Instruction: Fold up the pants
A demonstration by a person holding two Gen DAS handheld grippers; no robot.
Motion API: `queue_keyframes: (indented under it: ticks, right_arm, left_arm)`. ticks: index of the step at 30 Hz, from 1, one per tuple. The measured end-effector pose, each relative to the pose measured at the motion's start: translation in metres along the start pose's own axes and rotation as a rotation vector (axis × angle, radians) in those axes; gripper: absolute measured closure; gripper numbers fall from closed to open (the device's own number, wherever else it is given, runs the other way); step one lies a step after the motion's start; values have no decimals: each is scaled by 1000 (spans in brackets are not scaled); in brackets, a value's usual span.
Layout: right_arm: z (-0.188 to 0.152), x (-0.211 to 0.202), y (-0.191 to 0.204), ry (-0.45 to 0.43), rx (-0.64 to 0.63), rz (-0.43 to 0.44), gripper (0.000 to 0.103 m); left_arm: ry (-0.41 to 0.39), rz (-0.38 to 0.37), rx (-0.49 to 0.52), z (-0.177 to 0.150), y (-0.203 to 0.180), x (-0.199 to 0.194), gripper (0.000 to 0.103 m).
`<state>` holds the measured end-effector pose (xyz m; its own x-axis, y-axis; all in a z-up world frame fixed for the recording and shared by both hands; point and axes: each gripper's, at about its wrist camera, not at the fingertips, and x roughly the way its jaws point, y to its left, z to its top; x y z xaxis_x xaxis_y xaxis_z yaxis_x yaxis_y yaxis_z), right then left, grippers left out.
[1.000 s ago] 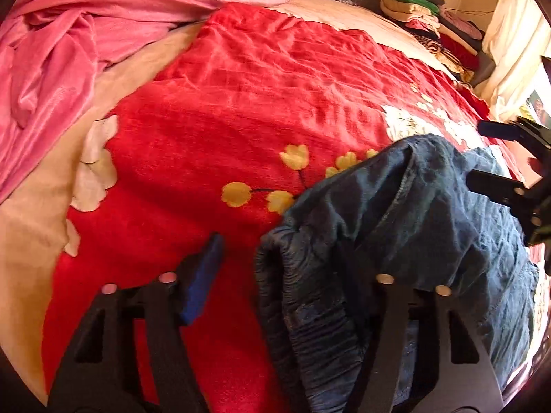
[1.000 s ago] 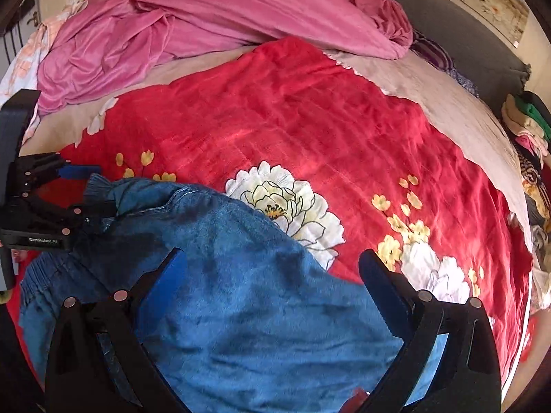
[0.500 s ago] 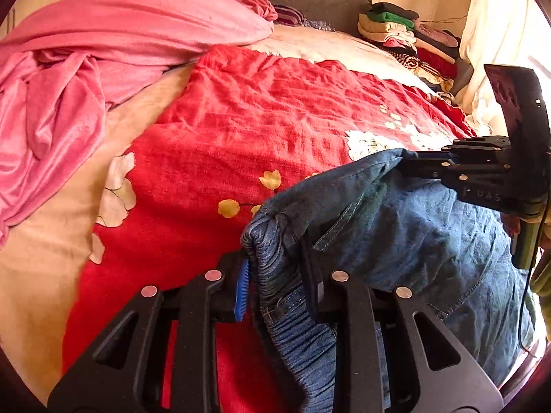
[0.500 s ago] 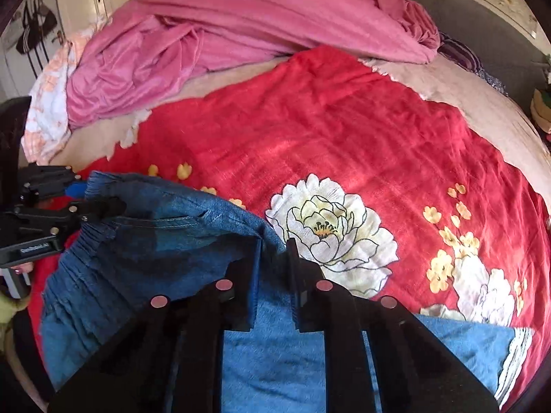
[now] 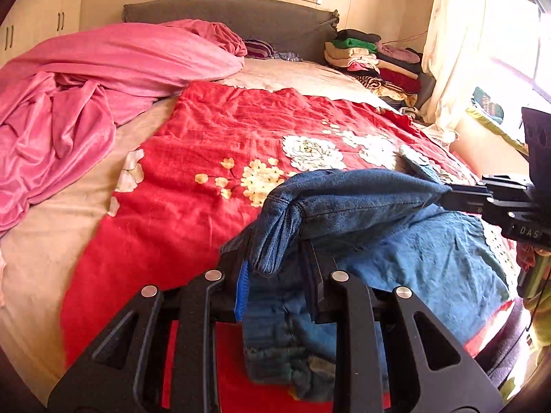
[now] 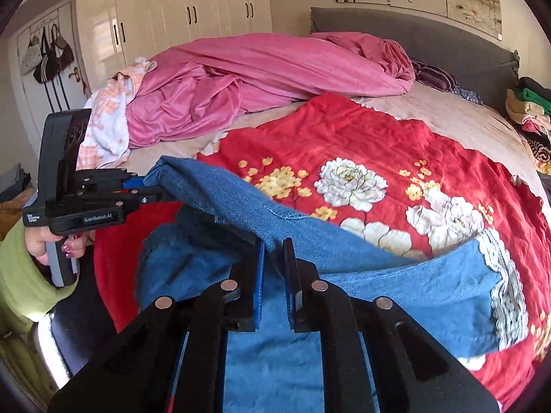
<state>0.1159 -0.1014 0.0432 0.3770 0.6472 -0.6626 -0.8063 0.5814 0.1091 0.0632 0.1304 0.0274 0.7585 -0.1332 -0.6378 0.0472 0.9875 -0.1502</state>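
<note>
Both grippers pinching the pants' waistband, lifted over the bed's near edge.
Left gripper (image 5: 275, 272) clamps bunched denim pants (image 5: 361, 196); right gripper (image 6: 273, 258) view alone shows the lace-trimmed hem (image 6: 506, 282) on the red quilt (image 6: 361, 137).

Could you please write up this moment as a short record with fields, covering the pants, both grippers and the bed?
pants: blue denim pants, waist edge lifted off the bed, legs lying on the bedspread
left gripper: left gripper shut on one end of the waistband
right gripper: right gripper shut on the other end of the lifted edge
surface: red flowered bedspread
nearby: pink blanket bunched toward the headboard; stack of folded clothes at the far corner
</note>
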Motion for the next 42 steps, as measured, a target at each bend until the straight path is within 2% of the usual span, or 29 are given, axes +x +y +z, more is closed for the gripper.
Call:
queue_keyframes:
  ticks: [5,12,16,18,20,22,23,25,28,32,33,34,35,36,40,42]
  right_arm:
    - [-37,-11,32,28,15,45,93]
    - [-77,-8,71,78,12,97,93]
    - [-88,-2,87,109,8,119,93]
    - [-85,-7,91,75,-1,113,93]
    - [-80,-13,89,44,-18,90,89]
    - [-78,-12,83,51,-29,29,61]
    - [-78,-9,82,64,-49,5,57]
    - [-84,-3,84,88,-111,-31,57]
    - [-89,12,87,126,-193,-104,57]
    - [-90,39,94,175,-335,-217,59]
    - [-90,46,94,191,-358,-241,62]
    - [-90,52,92,209,-358,-242,81]
    - [-87,55,88,221,-335,-221,93]
    - [-83,52,85,213,-307,-206,99]
    - [-67,17,77,116,-159,-81,100]
    - [-66,-1,81,83,-136,-27,100]
  left_arm:
    - [36,-11,1,-26,-3,-13,85]
    - [110,20,23,-53,3,-16,85]
    - [133,17,-13,-65,13,-24,85]
    - [120,12,-19,-65,13,-32,85]
    - [109,-1,0,-59,9,-37,82]
    - [99,-3,19,-51,3,-35,67]
    - [107,1,14,-47,3,-30,60]
    - [126,5,3,-41,4,-20,60]
    - [151,-32,-31,-35,8,-4,56]
    - [193,-80,-88,-29,11,17,56]
    - [215,-110,-114,-28,12,23,69]
    - [233,-117,-128,-27,12,28,71]
    - [244,-110,-130,-26,11,31,73]
    - [244,-109,-131,-23,10,31,75]
    - [192,-110,-87,-11,6,5,78]
    - [174,-127,-76,-11,6,-11,78]
